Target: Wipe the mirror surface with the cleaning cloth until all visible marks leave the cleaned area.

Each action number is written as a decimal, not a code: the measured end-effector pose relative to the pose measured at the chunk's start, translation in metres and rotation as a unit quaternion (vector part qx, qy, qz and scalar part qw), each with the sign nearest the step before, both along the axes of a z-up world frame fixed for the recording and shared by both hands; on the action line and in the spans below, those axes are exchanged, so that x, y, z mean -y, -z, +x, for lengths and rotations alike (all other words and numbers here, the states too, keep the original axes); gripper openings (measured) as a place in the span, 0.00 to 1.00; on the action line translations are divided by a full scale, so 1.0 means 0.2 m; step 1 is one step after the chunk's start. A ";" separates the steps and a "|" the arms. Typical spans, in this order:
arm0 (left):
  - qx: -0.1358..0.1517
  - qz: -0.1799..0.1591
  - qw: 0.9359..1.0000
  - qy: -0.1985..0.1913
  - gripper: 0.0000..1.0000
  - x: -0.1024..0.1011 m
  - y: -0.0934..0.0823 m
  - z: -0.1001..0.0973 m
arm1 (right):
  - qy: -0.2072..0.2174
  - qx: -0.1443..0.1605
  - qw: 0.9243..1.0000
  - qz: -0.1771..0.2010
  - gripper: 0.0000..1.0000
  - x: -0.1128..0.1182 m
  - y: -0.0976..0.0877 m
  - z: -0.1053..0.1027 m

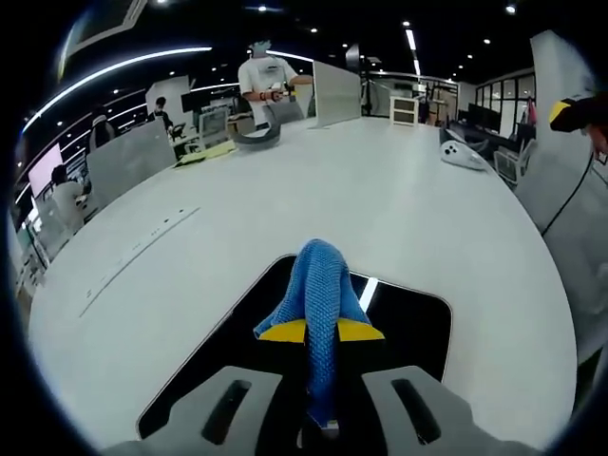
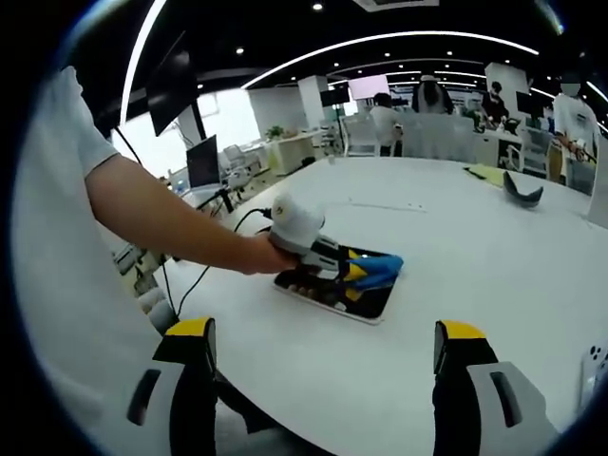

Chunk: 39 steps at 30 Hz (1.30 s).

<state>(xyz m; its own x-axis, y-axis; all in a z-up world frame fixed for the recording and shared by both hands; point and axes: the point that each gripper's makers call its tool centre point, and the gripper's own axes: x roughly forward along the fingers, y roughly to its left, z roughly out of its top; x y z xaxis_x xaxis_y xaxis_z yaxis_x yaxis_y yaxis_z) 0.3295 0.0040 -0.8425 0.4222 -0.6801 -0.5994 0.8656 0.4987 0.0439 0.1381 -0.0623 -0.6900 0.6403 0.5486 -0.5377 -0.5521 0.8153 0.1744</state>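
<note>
While the left gripper (image 1: 321,332) has its yellow-tipped fingers (image 1: 280,331) clenched on the blue cloth (image 1: 318,285), the wiping is in hand, and the cloth lies draped forward onto the mirror (image 1: 408,323). To do this step well, the person would likely keep the cloth flat against the glass with even downward pressure and work in overlapping strokes from one edge of the mirror to the other, so that no strip is skipped. Whether marks remain cannot be told, since the dark surface shows mostly a bright streak of reflected ceiling light.

In the right gripper view the left gripper (image 2: 353,269) sits over the mirror (image 2: 366,302) with the cloth (image 2: 378,266) at its tip and the person's hand (image 2: 261,255) behind it. The right gripper (image 2: 323,366) hovers near the mirror's near edge, off the glass, its fingers (image 2: 190,353) spread wide and grasping nothing.

The cloth has a knitted, waffle-like weave and bunches softly, so it should conform to the glass. The mirror is a flat, dark, glossy rectangle with rounded corners and a thin pale rim. It lies on a smooth, matte white desk (image 1: 399,199), which would give little grip; a firm stroke could slide the mirror. Beyond the mirror, a dark curved object (image 1: 256,136) rests far across the desk.
</note>
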 end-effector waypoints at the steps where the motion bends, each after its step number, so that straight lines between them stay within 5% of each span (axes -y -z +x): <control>1: 0.000 0.001 1.000 0.000 0.06 -0.01 0.00 0.00 | 0.000 0.000 1.000 0.001 0.95 -0.01 0.00 0.00; 39: 0.007 -0.003 1.000 -0.016 0.06 -0.30 0.00 -0.05 | 0.013 -0.001 1.000 -0.008 0.94 -0.11 0.03 -0.04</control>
